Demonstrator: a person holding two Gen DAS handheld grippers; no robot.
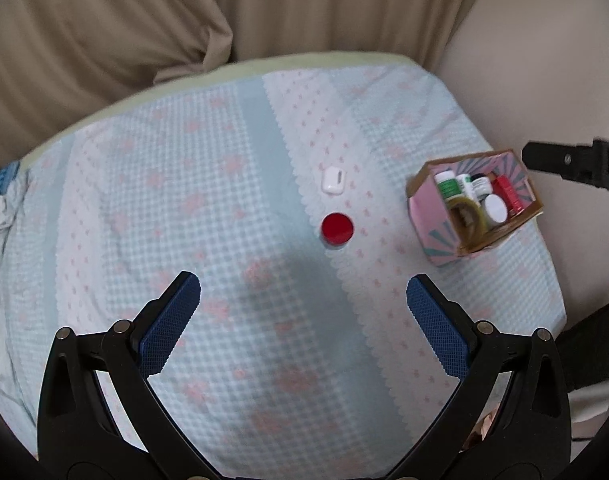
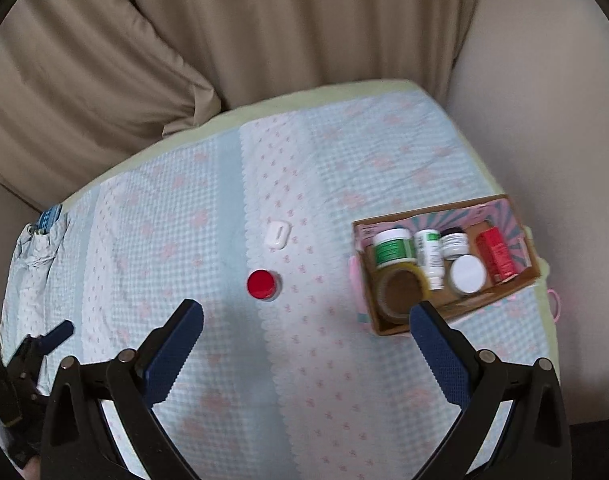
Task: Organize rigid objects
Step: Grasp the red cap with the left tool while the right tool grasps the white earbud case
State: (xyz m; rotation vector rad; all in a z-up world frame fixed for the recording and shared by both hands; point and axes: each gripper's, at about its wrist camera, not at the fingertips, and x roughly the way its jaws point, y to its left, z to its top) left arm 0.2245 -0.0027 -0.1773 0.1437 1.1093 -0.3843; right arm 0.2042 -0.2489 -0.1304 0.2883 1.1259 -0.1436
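A small jar with a red lid (image 1: 336,229) stands on the bed's patterned cover, and a white earbud case (image 1: 332,180) lies just beyond it. Both also show in the right wrist view, the jar (image 2: 262,284) and the case (image 2: 278,233). A pink cardboard box (image 1: 432,216) at the right holds several bottles, jars and a tape roll; it also shows in the right wrist view (image 2: 520,216). My left gripper (image 1: 304,296) is open and empty, short of the red-lidded jar. My right gripper (image 2: 306,316) is open and empty, between the jar and the box.
The bed cover (image 1: 184,200) spreads across the bed, with beige curtains (image 1: 104,40) behind it and a pale wall to the right. The right gripper's black finger (image 1: 572,166) shows past the box. The left gripper (image 2: 44,344) shows at the cover's left edge.
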